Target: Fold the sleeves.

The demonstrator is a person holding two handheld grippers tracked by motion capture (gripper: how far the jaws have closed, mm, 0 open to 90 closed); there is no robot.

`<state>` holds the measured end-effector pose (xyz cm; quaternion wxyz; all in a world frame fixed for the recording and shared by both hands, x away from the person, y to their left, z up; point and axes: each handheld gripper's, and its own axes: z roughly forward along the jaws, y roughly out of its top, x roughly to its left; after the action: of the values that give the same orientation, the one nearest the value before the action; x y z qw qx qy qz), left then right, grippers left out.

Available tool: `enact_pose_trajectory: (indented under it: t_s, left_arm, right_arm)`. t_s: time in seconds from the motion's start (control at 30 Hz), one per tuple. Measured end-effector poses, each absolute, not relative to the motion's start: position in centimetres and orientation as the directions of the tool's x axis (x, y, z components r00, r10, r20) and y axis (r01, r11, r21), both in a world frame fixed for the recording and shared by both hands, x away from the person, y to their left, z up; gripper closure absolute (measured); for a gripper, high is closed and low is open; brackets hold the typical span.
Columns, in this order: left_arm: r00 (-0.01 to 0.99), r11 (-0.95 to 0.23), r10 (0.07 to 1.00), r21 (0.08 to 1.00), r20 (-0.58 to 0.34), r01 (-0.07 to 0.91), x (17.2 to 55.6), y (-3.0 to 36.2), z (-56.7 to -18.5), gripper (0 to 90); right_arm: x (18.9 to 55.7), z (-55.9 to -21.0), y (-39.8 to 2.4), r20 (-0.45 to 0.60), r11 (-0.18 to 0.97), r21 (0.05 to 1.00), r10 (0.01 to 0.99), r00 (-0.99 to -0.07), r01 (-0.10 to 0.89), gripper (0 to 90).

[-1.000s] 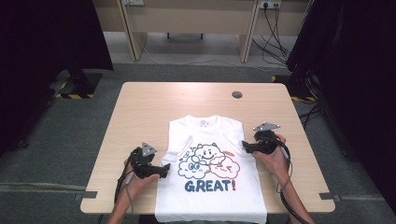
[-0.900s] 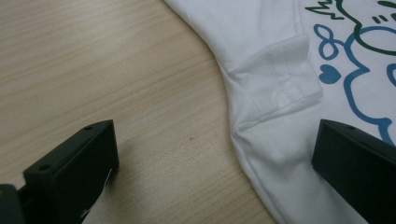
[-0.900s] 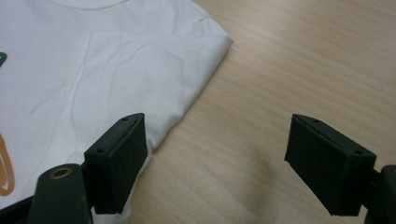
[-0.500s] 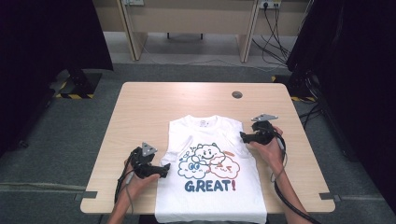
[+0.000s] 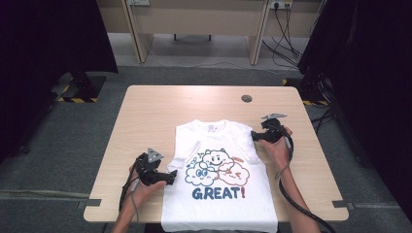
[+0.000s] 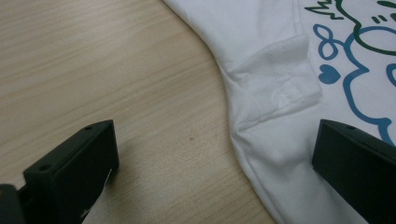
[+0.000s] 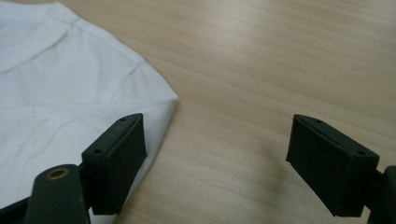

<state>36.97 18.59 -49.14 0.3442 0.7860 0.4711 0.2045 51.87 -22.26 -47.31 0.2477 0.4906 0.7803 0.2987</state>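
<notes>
A white T-shirt [image 5: 221, 160] with a cartoon print and the word GREAT! lies flat on the wooden table [image 5: 194, 104], collar away from me and sleeves tucked in. My left gripper [image 5: 170, 177] rests at the shirt's left edge. Its jaws stand open in the left gripper view [image 6: 215, 135], one over bare wood and one over the cloth, with the folded sleeve [image 6: 278, 88] ahead. My right gripper [image 5: 254, 135] is at the shirt's right shoulder. It is open too [image 7: 219, 135], its left jaw over the shirt's corner [image 7: 70, 93], nothing gripped.
A round cable hole [image 5: 247, 98] sits in the table's far right part. Bare wood surrounds the shirt on the left, the right and the far side. Desks and cables [image 5: 286, 43] stand beyond the table, dark curtains at both sides.
My right gripper has slid away from me along the shirt's right edge, from the chest level up to the shoulder. The left gripper and the shirt have stayed put.
</notes>
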Motion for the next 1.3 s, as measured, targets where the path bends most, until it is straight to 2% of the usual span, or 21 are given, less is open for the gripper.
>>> enact_pose_trajectory:
  t_s: [0.13, 0.17, 0.2, 0.23, 0.27, 0.3, 0.63, 0.73, 0.87, 1.03, 1.17, 1.23, 1.3]
  left_arm:
    - [0.5, -0.322, 0.866, 0.748, -0.014, 0.58, 36.8, 18.7, -49.1, 0.0]
    - [0.5, -0.322, 0.866, 0.748, -0.014, 0.58, 36.8, 18.7, -49.1, 5.6]
    - [0.499, -0.292, 0.866, 0.767, -0.043, 0.571, 36.8, 19.1, -49.0, 5.6]
    - [0.499, -0.292, 0.866, 0.767, -0.043, 0.571, 36.8, 19.1, -49.0, 5.5]
    - [0.499, -0.292, 0.866, 0.767, -0.043, 0.571, 36.8, 19.1, -49.0, 5.5]
    - [0.463, -0.294, 0.886, 0.759, -0.011, 0.581, 36.9, 19.9, -48.9, 5.5]
    - [0.415, -0.277, 0.91, 0.747, 0.002, 0.604, 36.8, 20.8, -49.1, 3.5]
    - [0.413, -0.269, 0.91, 0.744, -0.011, 0.612, 36.9, 20.9, -49.1, 3.4]
    - [0.412, -0.268, 0.911, 0.743, -0.011, 0.613, 36.9, 20.9, -49.1, 3.0]
    - [0.41, -0.267, 0.912, 0.743, -0.011, 0.614, 36.9, 20.9, -49.1, 2.7]
    - [0.409, -0.267, 0.913, 0.742, -0.011, 0.615, 36.9, 20.9, -49.1, 2.2]
    - [0.408, -0.266, 0.913, 0.742, -0.011, 0.615, 36.9, 20.9, -49.1, 2.2]
    - [0.408, -0.266, 0.913, 0.742, -0.011, 0.615, 36.9, 20.9, -49.1, 2.1]
  right_arm:
    - [51.8, -47.1, -22.3, -0.104, 0.347, 0.703, 0.913, -0.393, 0.621, 19.8]
    - [51.8, -47.1, -22.3, -0.104, 0.347, 0.703, 0.913, -0.393, 0.621, 19.8]
    - [51.1, -46.7, -22.3, -0.079, 0.339, 0.727, 0.905, -0.418, 0.597, 19.8]
    - [51.1, -46.7, -22.3, -0.079, 0.339, 0.727, 0.905, -0.418, 0.597, 19.8]
    - [50.6, -46.8, -21.9, -0.073, 0.365, 0.721, 0.886, -0.459, 0.589, 19.8]
    - [50.6, -46.8, -21.9, -0.073, 0.365, 0.721, 0.886, -0.459, 0.589, 20.3]
    - [50.3, -47.0, -22.0, -0.105, 0.389, 0.702, 0.885, -0.454, 0.596, 19.2]
    - [49.2, -46.6, -22.5, -0.063, 0.369, 0.73, 0.875, -0.48, 0.575, 19.3]
    - [47.1, -46.3, -23.3, -0.084, 0.407, 0.721, 0.854, -0.513, 0.561, 19.3]
    - [44.8, -46.0, -24.8, -0.018, 0.39, 0.73, 0.832, -0.555, 0.561, 19.8]
    - [43.7, -47.2, -24.6, -0.073, 0.458, 0.689, 0.815, -0.575, 0.562, 19.7]
    - [43.5, -47.7, -24.6, -0.052, 0.432, 0.707, 0.821, -0.568, 0.56, 19.8]
    - [43.3, -47.4, -24.6, -0.075, 0.455, 0.693, 0.817, -0.572, 0.559, 19.1]
